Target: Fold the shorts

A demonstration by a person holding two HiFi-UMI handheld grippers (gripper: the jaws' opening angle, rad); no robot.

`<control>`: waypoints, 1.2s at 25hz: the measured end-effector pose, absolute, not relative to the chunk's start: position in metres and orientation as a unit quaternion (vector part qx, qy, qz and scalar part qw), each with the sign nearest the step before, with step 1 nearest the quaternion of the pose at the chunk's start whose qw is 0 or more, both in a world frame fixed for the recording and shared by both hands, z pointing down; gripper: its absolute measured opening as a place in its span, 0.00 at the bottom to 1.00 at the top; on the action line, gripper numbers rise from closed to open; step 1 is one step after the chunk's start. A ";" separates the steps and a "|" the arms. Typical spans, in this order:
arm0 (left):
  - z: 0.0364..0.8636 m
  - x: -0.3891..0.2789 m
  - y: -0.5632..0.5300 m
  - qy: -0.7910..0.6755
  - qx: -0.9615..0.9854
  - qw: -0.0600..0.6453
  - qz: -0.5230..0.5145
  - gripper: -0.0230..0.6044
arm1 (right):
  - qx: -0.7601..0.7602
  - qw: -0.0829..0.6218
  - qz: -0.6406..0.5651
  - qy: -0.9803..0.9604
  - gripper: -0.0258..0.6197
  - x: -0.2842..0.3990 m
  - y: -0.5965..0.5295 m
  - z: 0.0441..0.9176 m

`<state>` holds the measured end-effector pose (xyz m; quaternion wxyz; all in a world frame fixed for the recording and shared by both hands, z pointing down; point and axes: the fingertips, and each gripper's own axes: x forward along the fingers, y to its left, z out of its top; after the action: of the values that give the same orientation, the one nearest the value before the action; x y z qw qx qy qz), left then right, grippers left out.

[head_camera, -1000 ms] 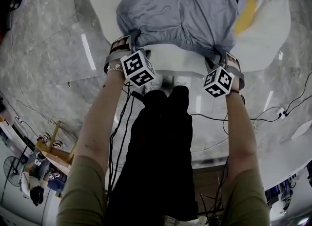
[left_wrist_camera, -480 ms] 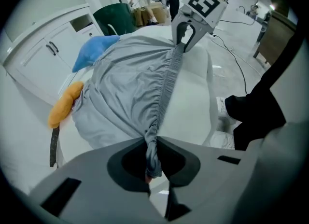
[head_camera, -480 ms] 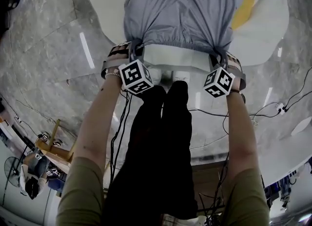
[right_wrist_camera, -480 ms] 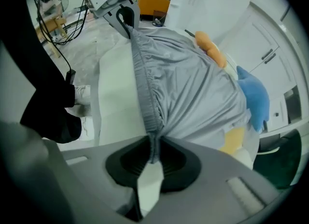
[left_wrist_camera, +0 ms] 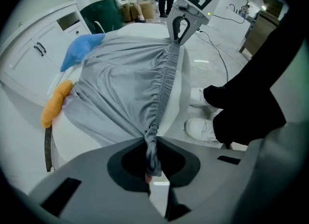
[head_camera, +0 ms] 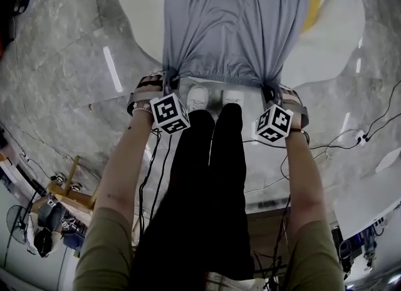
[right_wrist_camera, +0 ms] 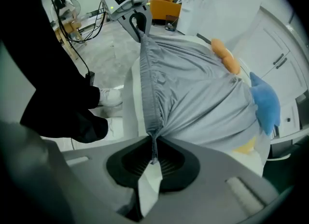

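Grey shorts lie on a white table, their elastic waistband pulled taut past the near edge, towards the person. My left gripper is shut on the waistband's left corner; in its own view the bunched fabric sits pinched between the jaws. My right gripper has just closed on the right corner, with fabric and a white label caught in its jaws. Each gripper shows in the other's view at the far end of the waistband: the right gripper and the left gripper.
A blue cloth and an orange item lie on the table beyond the shorts. White cabinets stand behind. The person's white shoes and black trousers are below the table edge. Cables run over the marble floor.
Both grippers have moved towards the person with the waistband corners in them. The shorts slid towards the near table edge and stretched out straighter.
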<state>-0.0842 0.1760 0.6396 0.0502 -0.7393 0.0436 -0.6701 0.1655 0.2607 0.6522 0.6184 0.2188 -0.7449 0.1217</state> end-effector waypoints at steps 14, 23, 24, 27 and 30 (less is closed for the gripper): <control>0.668 -0.104 0.198 0.042 -0.709 -0.085 -0.699 0.27 | 0.194 0.594 0.273 -0.731 0.20 0.136 0.283 0.673; 0.643 -0.130 0.222 0.078 -0.690 -0.208 -0.689 0.73 | 0.210 0.562 0.362 -0.713 0.58 0.144 0.285 0.637; 0.637 -0.129 0.226 0.095 -0.689 -0.228 -0.681 0.73 | 0.232 0.552 0.373 -0.709 0.58 0.151 0.278 0.628; 0.615 -0.114 0.239 0.143 -0.693 -0.291 -0.644 0.74 | 0.320 0.508 0.414 -0.685 0.58 0.177 0.249 0.605; 0.597 -0.078 0.254 0.183 -0.694 -0.356 -0.598 0.75 | 0.396 0.455 0.453 -0.657 0.58 0.214 0.209 0.586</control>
<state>-0.0780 0.2539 0.5974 -0.3562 -0.6939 0.1831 -0.5985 0.2143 0.2088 0.5864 0.4549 0.3960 -0.6568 0.4526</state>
